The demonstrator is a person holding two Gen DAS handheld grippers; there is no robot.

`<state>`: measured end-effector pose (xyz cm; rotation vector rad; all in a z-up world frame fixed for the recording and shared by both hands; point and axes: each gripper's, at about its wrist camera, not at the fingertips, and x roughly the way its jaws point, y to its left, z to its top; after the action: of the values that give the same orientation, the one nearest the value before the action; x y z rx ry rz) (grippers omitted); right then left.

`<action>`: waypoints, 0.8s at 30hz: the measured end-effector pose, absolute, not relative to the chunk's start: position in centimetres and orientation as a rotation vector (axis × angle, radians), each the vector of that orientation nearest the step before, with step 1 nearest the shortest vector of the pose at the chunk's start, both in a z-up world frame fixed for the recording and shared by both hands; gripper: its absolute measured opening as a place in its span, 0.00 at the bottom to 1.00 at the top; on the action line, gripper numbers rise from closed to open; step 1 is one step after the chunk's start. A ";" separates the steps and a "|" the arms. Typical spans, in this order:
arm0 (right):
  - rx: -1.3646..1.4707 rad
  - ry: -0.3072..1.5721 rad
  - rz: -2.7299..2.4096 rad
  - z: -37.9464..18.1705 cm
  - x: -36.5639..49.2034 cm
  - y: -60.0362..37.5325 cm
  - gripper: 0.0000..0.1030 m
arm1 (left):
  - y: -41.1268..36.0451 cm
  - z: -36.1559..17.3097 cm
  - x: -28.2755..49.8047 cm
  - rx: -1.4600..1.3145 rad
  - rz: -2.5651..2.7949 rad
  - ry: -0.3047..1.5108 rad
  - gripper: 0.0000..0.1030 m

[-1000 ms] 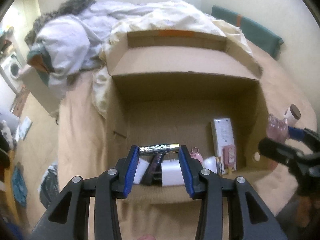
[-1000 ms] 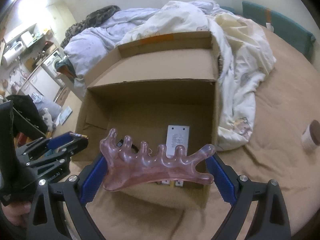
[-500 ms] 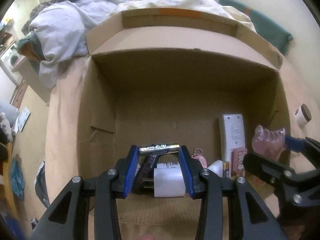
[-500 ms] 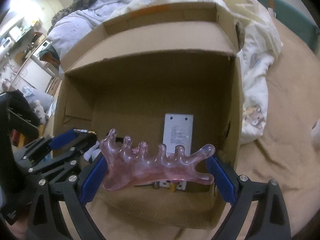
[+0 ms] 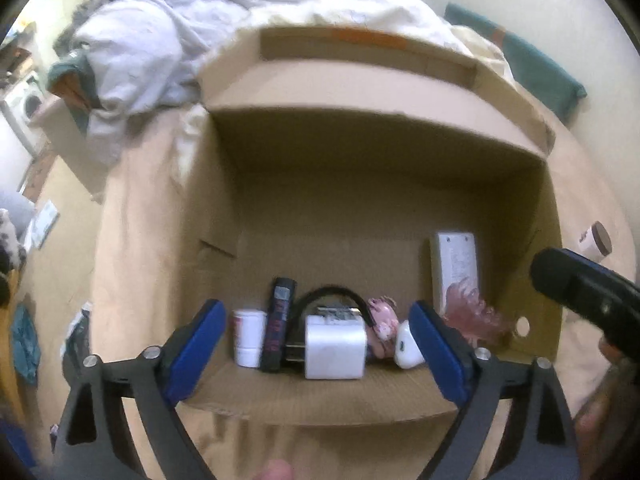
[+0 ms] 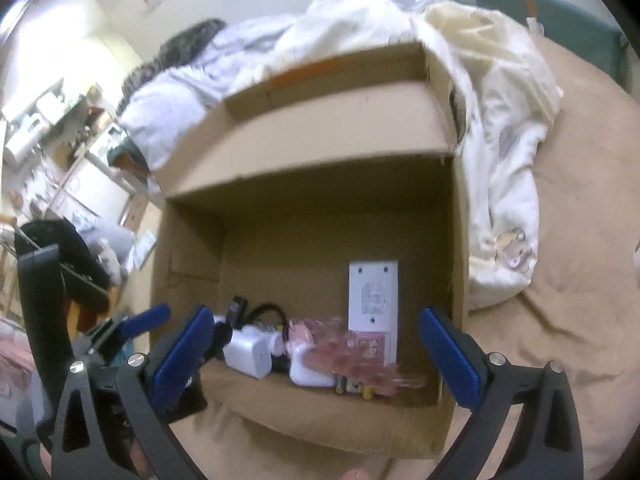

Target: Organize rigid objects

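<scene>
An open cardboard box (image 5: pixel 384 216) (image 6: pixel 304 216) lies on the bed. Along its near wall lie a white charger cube (image 5: pixel 335 346) (image 6: pixel 248 354), a black stick-shaped item (image 5: pixel 278 322), a small white bottle (image 5: pixel 249 338), a white earbud case (image 5: pixel 408 350), a white remote-like panel (image 5: pixel 456 268) (image 6: pixel 373 294) and a blurred pink comb-shaped massager (image 5: pixel 474 316) (image 6: pixel 360 354). My left gripper (image 5: pixel 318 344) is open and empty above the box's near edge. My right gripper (image 6: pixel 316 352) is open and empty, also above the near edge.
Crumpled white and lilac bedding (image 5: pixel 168 52) (image 6: pixel 492 128) lies behind and beside the box. A small brown-lidded jar (image 5: pixel 598 242) stands on the tan sheet to the box's right. A green cushion (image 5: pixel 532 76) lines the wall. Shelves and clutter (image 6: pixel 52 128) stand at the left.
Both grippers opened. The battery left my left gripper and the pink massager left my right gripper; the massager now lies blurred in the box's right corner. Both grippers drew back a little.
</scene>
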<state>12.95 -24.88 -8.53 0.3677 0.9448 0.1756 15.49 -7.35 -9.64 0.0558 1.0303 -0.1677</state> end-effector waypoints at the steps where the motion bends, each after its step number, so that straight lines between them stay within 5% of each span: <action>1: 0.366 0.937 0.173 -8.3 12.8 -24.9 1.00 | -7.0 -9.2 15.3 0.053 -0.158 1.019 0.91; 24: 0.239 0.714 0.090 1.0 -0.2 -22.9 1.00 | -1.3 2.9 2.3 0.053 -0.187 0.728 0.95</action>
<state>-0.24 -22.92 1.04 0.2391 0.7139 0.0901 2.34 -1.31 2.88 0.0531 0.7284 -0.1868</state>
